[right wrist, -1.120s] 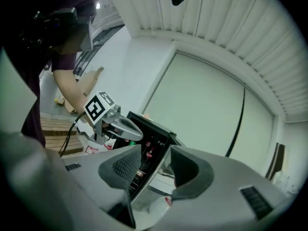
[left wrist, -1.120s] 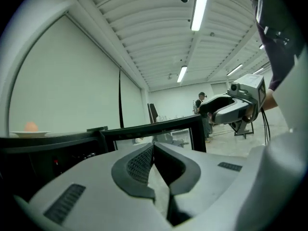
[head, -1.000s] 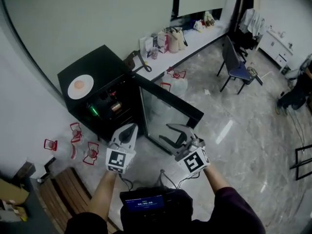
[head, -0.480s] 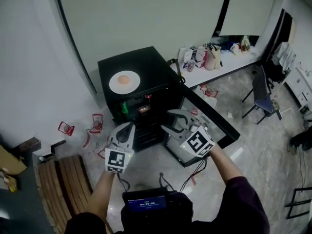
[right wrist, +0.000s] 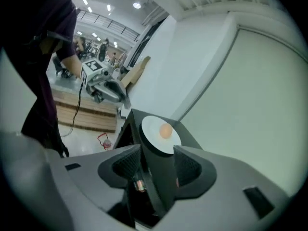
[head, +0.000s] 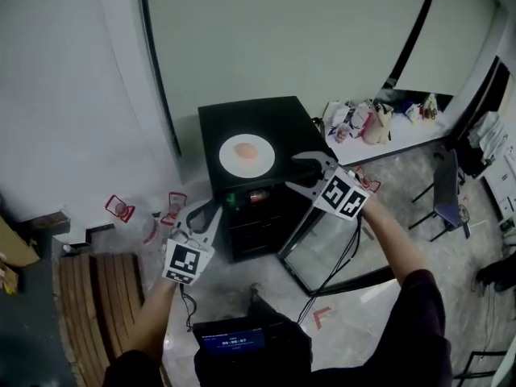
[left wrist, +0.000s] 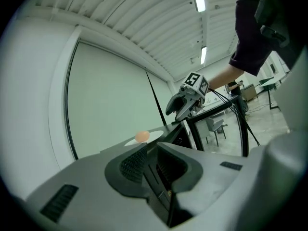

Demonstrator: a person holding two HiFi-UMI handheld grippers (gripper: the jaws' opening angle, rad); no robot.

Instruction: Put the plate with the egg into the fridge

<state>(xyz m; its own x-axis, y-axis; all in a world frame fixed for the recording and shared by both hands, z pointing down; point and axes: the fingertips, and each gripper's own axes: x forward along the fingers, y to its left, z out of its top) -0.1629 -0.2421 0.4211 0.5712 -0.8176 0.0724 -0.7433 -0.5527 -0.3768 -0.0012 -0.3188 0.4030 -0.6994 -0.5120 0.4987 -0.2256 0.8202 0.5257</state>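
A white plate point(head: 247, 155) with a brown egg point(head: 247, 150) lies on top of the low black fridge point(head: 278, 119). The fridge's glass door point(head: 334, 244) stands open to the right, and cans show on its shelves. My right gripper point(head: 292, 174) is open and empty at the fridge's top front right corner, close to the plate's edge. The right gripper view has the plate point(right wrist: 153, 137) and egg point(right wrist: 165, 131) just past the jaws. My left gripper point(head: 208, 213) is shut and empty, lower, at the fridge's front left. From the left gripper view the egg point(left wrist: 141, 136) shows beyond the jaws.
Red-handled bottles point(head: 121, 209) lie on the floor left of the fridge. A wooden pallet point(head: 89, 297) is at the lower left. A white bench with bags point(head: 367, 123) runs behind on the right, with a chair point(head: 447, 196) near it. A black device point(head: 235, 341) hangs at the person's chest.
Both grippers have come closer to the fridge. The right gripper rose from in front of the open door to the fridge's top beside the plate. The left shifted to the fridge's front left.
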